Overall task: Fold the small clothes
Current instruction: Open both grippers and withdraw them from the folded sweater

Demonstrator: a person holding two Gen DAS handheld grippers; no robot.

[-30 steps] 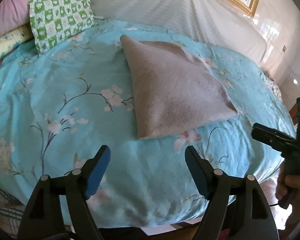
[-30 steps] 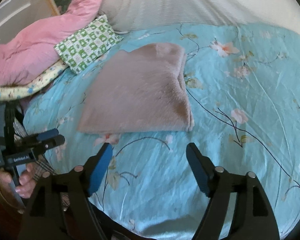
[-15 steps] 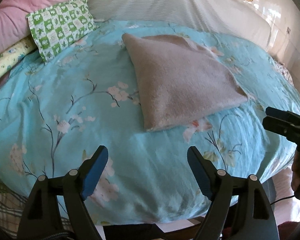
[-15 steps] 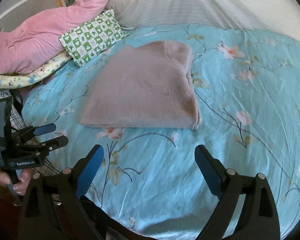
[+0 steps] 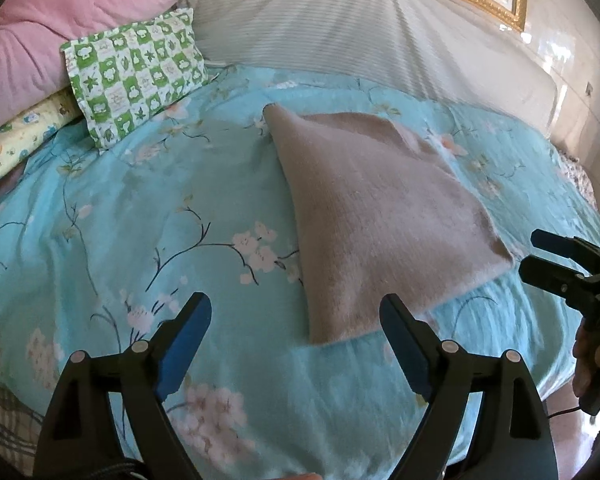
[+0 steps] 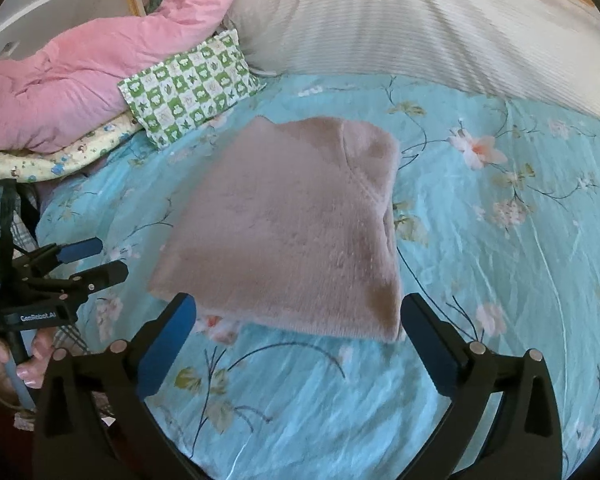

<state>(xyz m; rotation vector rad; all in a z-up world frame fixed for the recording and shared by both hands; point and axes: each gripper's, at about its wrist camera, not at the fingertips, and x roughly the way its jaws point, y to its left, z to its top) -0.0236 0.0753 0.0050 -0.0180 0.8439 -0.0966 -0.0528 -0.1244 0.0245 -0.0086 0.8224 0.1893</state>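
Both tools spread wide, gripping nothing: left tool (image 5: 296, 344) hangs at the sweater's (image 5: 380, 216) near corner, right tool (image 6: 296, 338) at its near edge. Sweater (image 6: 292, 232) lies part-folded, flat, mid-bed on the floral sheet (image 5: 120, 220).

Risks, my guess: a finger could pinch sheet along with knit and drag both; fuzzy layers may slip so only the top ply lifts, skewing the fold.

Writing: "GenRobot.AI" on the left tool's body, seen from the right wrist. Further off, checked pillow (image 6: 192, 84), pink quilt (image 6: 80, 72).
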